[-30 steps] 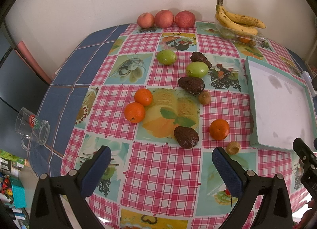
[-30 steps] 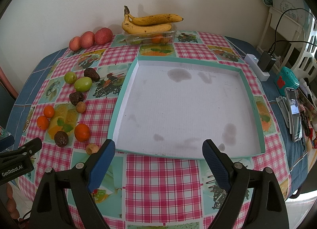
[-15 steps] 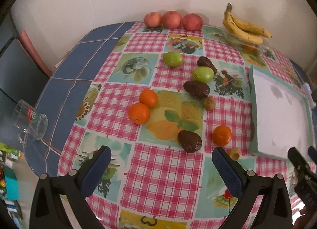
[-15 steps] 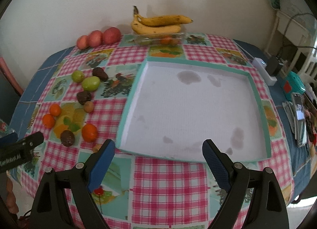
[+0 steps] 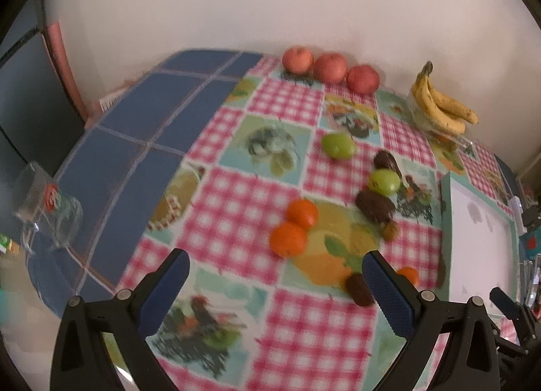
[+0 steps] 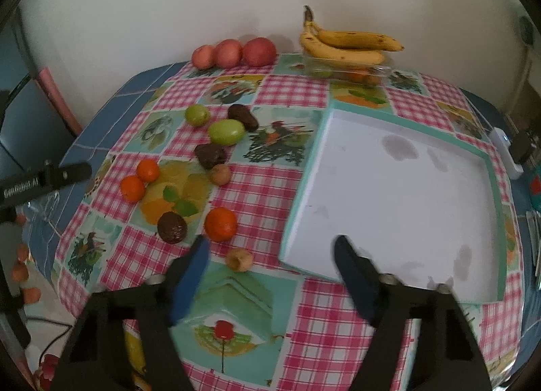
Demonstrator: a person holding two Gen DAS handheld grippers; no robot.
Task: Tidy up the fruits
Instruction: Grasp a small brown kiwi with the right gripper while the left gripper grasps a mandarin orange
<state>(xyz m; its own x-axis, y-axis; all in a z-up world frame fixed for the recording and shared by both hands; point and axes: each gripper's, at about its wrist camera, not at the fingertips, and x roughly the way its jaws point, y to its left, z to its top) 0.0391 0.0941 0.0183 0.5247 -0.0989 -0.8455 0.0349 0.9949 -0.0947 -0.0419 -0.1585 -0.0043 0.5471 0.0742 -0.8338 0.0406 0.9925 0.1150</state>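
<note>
Left gripper (image 5: 275, 284): jaws wide apart, nothing between them, held above the near part of the table; its view is blurred.
Right gripper (image 6: 270, 269): jaws spread, empty, held over the near edge of the tray and the cloth beside it.
Tray (image 6: 492, 168): white floor, teal rim, no fruit in it; it lies on the right side of the table.
Tablecloth (image 6: 270, 195): pink check with fruit pictures, covering a blue table.
Loose fruit: all to the left of the tray, on the cloth.
Oranges: two (image 6: 132, 189) touching each other on the left, one (image 6: 220, 224) nearer the tray.
Dark fruits: one (image 6: 172, 227) just beside the near orange, two more further back.
Green fruits (image 6: 226, 132): two, among the dark ones.
Small brown fruit (image 6: 239, 259): closest to the right gripper, between its left finger and the tray corner.
Apples (image 6: 259, 51): three in a row at the wall.
Bananas (image 6: 345, 44): on a clear box, behind the tray.
Glass mug (image 5: 50, 205): at the table's left edge, well apart from the fruit.
Power strip (image 6: 505, 151): right of the tray.
</note>
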